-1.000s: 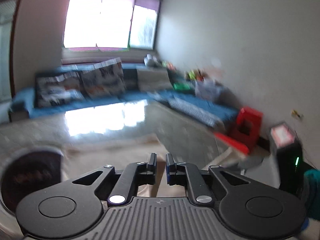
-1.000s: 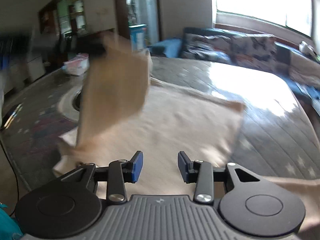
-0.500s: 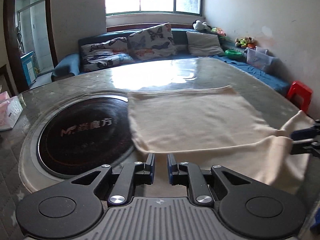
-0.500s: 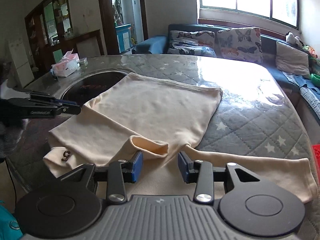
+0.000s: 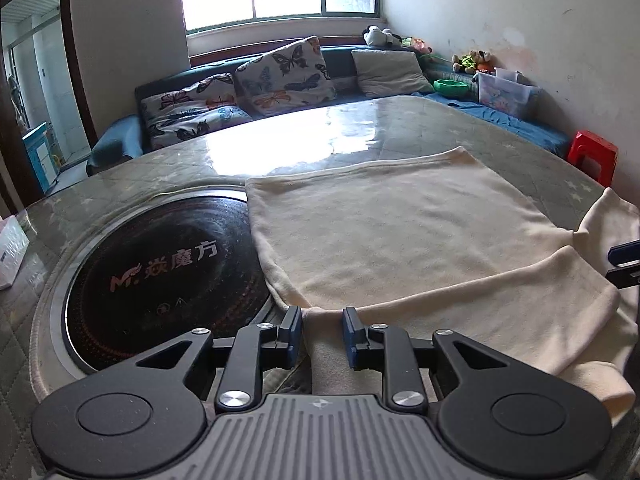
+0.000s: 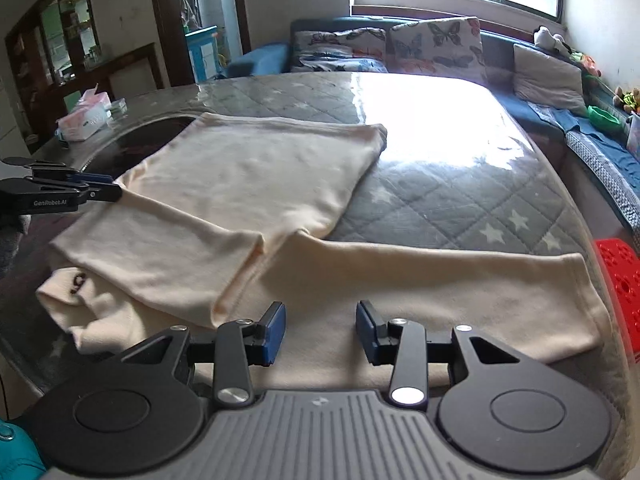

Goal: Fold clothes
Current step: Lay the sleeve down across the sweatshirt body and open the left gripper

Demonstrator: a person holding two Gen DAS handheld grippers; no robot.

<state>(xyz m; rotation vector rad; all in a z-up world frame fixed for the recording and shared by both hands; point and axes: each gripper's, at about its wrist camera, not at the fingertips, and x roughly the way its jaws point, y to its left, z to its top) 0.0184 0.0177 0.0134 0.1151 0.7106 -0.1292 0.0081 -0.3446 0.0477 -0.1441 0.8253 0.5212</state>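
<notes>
- A cream shirt (image 5: 392, 240) lies flat on the table (image 5: 360, 136). Its body is spread toward the window. One sleeve (image 6: 160, 248) is folded across the near part of the body. The other sleeve (image 6: 440, 280) stretches out along the near edge toward the red stool (image 6: 620, 280).
- Left gripper (image 5: 322, 332): its jaws stand a little apart, just over the shirt's near corner, with cloth showing in the gap. Nothing is pinched.
- From the right wrist view that same tool reaches in from the left, tips at the shirt's edge. White lettering on its side reads "GenRobot.AI".
- Right gripper (image 6: 320, 330): jaws set wide, above the outstretched sleeve near the shoulder, gripping nothing.
- A round black hob (image 5: 160, 264) is set into the table just left of the shirt, and the shirt's edge overlaps its rim. Pink print on it reads "Mr." followed by Chinese characters.
- A small dark mark (image 6: 78, 282) shows on the folded cloth near the collar; I cannot read it.
- A tissue box (image 6: 84, 116) sits at the table's far left edge.
- Butterfly cushions (image 5: 284, 76) lean on the sofa (image 5: 116, 144) below the window.
</notes>
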